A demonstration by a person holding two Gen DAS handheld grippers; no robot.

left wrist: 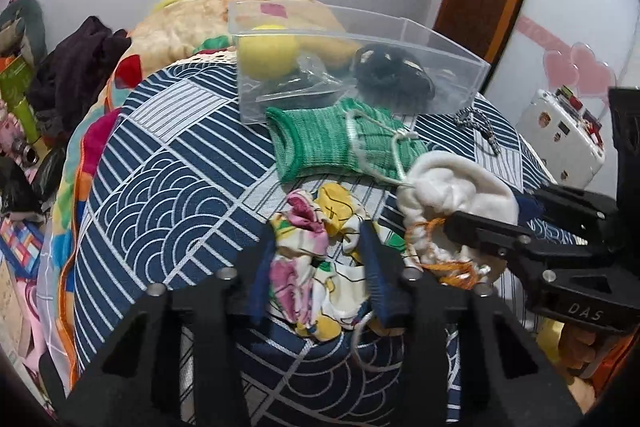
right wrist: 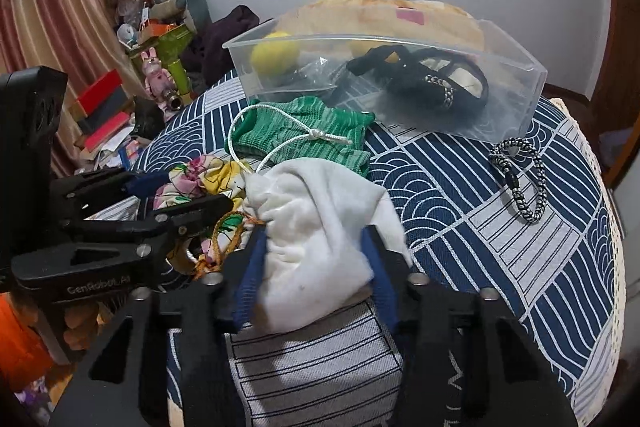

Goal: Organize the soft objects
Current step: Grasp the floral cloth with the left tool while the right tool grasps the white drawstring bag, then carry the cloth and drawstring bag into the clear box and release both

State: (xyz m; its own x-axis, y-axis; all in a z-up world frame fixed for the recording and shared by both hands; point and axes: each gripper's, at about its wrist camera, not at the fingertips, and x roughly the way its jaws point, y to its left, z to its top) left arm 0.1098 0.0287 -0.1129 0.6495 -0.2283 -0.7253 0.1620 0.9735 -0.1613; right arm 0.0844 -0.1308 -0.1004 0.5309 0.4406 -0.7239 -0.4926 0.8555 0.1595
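Left gripper: your fingers straddle the floral cloth, not visibly clamped.
Right gripper: you grip the white pouch.
Bin: behind, on the table.

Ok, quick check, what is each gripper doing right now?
Left gripper: closed around the floral cloth.
Right gripper: closed around the white pouch.

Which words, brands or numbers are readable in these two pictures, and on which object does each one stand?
"DAS": on the body of the right tongs.
"GenRobot.AI", slightly blurred: on the body of the left tongs.
Labels on the white device: too small to read.
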